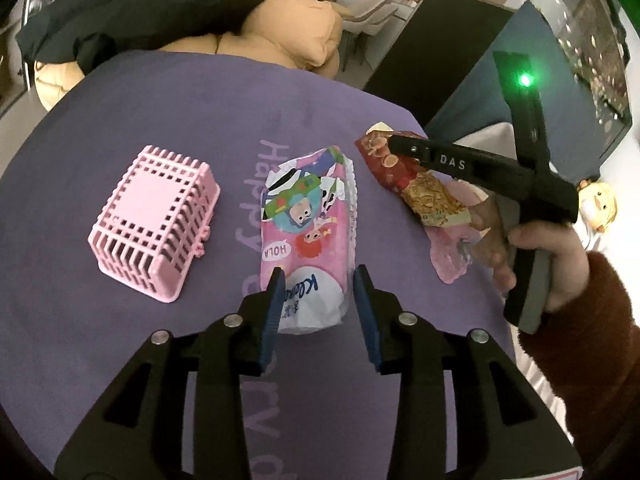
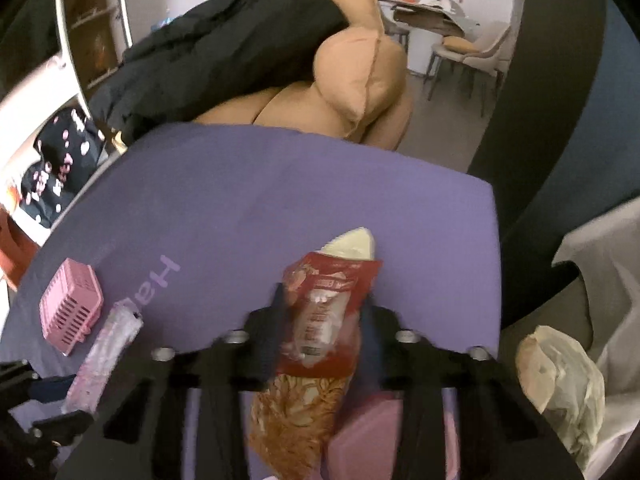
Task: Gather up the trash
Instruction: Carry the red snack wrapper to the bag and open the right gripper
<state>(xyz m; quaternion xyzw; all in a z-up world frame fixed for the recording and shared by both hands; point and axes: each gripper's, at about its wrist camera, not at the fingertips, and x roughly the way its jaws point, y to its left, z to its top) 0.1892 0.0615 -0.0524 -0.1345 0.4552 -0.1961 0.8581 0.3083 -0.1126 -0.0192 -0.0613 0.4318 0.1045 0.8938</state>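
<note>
Right hand-held gripper (image 2: 322, 312), angled downward, pinches snack wrapper (image 2: 320, 320); left (image 1: 320, 300) straddles tissues (image 1: 308, 236), unclamped.

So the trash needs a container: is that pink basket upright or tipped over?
Tipped over. The pink basket lies on the purple cloth with its solid bottom panel showing and its opening turned away.
</note>
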